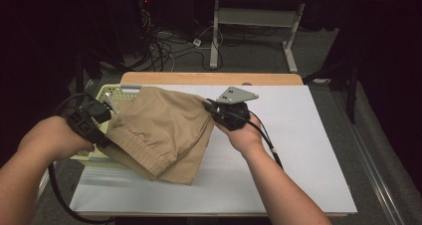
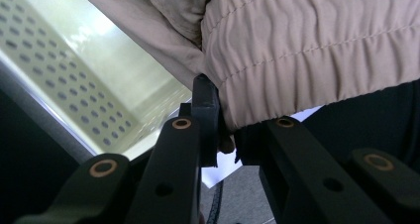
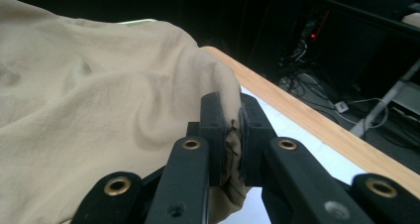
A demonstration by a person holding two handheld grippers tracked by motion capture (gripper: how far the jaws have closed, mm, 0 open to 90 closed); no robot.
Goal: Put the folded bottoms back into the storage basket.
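Tan shorts (image 1: 164,130) clamped by left gripper (image 1: 102,138) and right gripper (image 1: 211,107), frame centre; keep tension even, clear basket (image 1: 112,90).

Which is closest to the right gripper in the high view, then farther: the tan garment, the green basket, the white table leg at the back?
1. Tan garment, pinched in the right gripper.
2. Green basket, at the table's left edge.
3. White table leg, behind the table.

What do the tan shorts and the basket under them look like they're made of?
Shorts: apparently a soft, matte woven cloth, maybe cotton; it drapes, creases, and has a gathered, stitched waistband. Basket: looks like pale yellow-green moulded plastic, smooth with a slight sheen, with walls pierced by rows of holes.
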